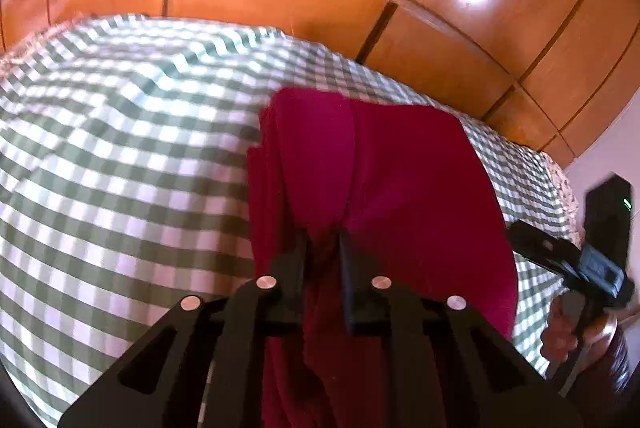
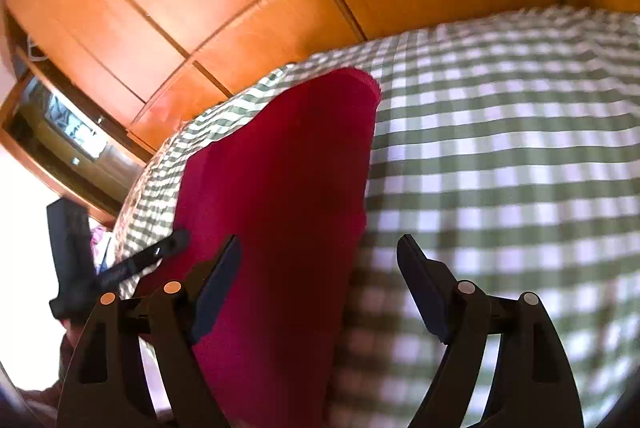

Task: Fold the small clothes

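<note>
My left gripper [image 1: 323,240] is clenched on the red garment [image 1: 372,179], which drapes over the checked bedcover [image 1: 120,147] toward twelve o'clock. My right gripper [image 2: 320,248] stands released, the garment's edge [image 2: 280,187] loose between its fingers.

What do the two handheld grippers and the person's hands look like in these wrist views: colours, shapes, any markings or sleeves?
Both are matte black. The left gripper and right gripper each have two flat, tapered fingers on angular link arms with triangular cut-outs, joined by round silver pins. The left wrist view shows the other unit's black camera block with a small green light, and a hand with a dark maroon sleeve.
</note>
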A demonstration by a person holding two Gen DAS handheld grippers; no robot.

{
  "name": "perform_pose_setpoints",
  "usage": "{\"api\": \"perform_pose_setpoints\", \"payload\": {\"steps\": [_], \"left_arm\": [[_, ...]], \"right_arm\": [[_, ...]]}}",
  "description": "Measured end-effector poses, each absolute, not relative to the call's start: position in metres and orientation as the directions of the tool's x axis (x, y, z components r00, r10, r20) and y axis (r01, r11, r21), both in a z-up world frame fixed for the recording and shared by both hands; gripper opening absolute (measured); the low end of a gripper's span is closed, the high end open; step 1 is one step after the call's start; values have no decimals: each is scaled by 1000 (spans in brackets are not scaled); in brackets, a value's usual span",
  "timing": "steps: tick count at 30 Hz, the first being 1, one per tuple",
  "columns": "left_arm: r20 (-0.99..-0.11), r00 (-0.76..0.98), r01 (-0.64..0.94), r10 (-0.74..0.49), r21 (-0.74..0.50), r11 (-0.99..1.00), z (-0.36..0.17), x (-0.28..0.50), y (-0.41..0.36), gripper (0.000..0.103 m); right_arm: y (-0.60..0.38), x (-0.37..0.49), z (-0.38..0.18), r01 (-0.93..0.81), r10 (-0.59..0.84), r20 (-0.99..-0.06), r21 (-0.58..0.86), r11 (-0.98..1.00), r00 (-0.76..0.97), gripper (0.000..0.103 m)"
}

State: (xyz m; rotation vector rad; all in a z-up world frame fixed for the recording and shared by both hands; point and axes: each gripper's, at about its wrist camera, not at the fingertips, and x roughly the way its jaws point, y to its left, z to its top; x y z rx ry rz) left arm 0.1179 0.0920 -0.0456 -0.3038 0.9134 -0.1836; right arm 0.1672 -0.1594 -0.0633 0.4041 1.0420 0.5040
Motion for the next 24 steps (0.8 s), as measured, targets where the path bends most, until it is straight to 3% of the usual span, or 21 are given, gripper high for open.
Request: {"api": "perform_pose_setpoints", "payload": {"steps": [4,6,9,11,12,21,24], "left_arm": [[-748,609,21,-263,-316,948,-53,108,103,13],[-771,590,1,-239,-295,955,-63,113,104,15],[-788,590,-16,-177,-230,973,-66,118,95,25],[-795,591,-41,-140,-204,978,-62,116,95,42],[-795,592,-48,-128,-194,980,-60,115,95,43],[-787,607,-42,-111,-171,984,-56,107,94,44],[-785,608,-44,-114,-177,983,-58,107,99,50]], "right_arm": [[-131,170,-72,-250,609,-706,556,793,361,79],[-110,162,-77,-296,558,-748,476,828,358,79],[-101,156,-90,-286,532,-753,451,846,386,79],[-107,157,-95,-263,565,-731,501,825,381,79],[-107,156,-96,-271,571,-726,502,821,383,78],[-117,168,-96,-310,623,-707,541,782,335,82],[-121,175,-94,-314,639,-708,559,767,299,85]]}}
